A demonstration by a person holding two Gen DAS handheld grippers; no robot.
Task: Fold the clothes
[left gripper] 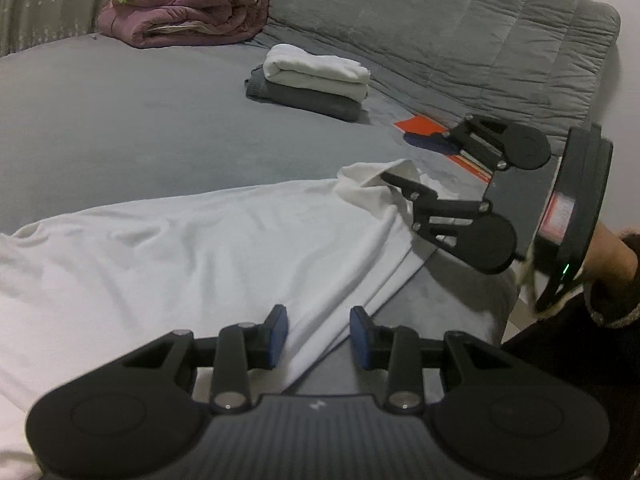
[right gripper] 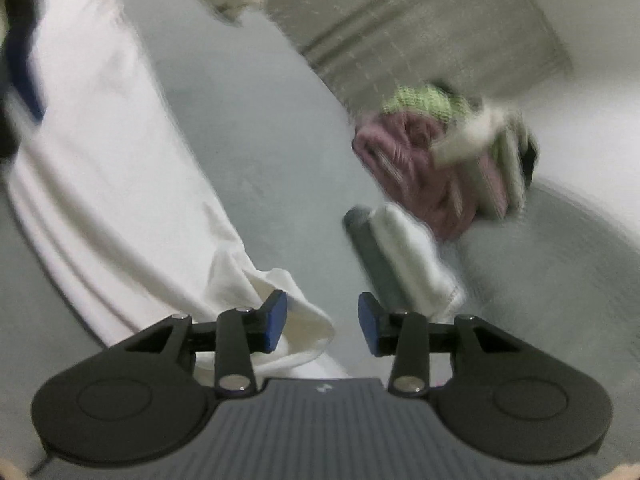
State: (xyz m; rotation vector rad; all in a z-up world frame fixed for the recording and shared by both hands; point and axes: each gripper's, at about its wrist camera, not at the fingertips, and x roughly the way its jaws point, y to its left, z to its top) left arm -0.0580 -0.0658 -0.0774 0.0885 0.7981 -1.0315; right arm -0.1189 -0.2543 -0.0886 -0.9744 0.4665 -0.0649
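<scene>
Your white garment (left gripper: 192, 248) lies spread on the grey bed sheet (left gripper: 120, 120), a soft, smooth knit with shallow wrinkles and a double-layered hem along its near edge. Beyond the garment, on the same sheet, sits a small folded stack: a white piece (left gripper: 316, 70) rolled thick on top of a dark grey one (left gripper: 312, 100). Farther beyond the garment lie a bunched mauve quilt (left gripper: 188, 12) and a stitched grey quilted blanket (left gripper: 460, 32).

Your left gripper (left gripper: 319, 336) is released, its blue pads apart, and the garment's hem edge runs up between them without being pinched. Your right gripper (left gripper: 420, 160) is also spread wide; its lower finger touches the crumpled, lifted corner of the garment, and its upper finger stands clear above it. In the blurred right wrist view that corner (right gripper: 296, 320) lies bunched between the parted blue pads, nearer the left one, with nothing clamped.
</scene>
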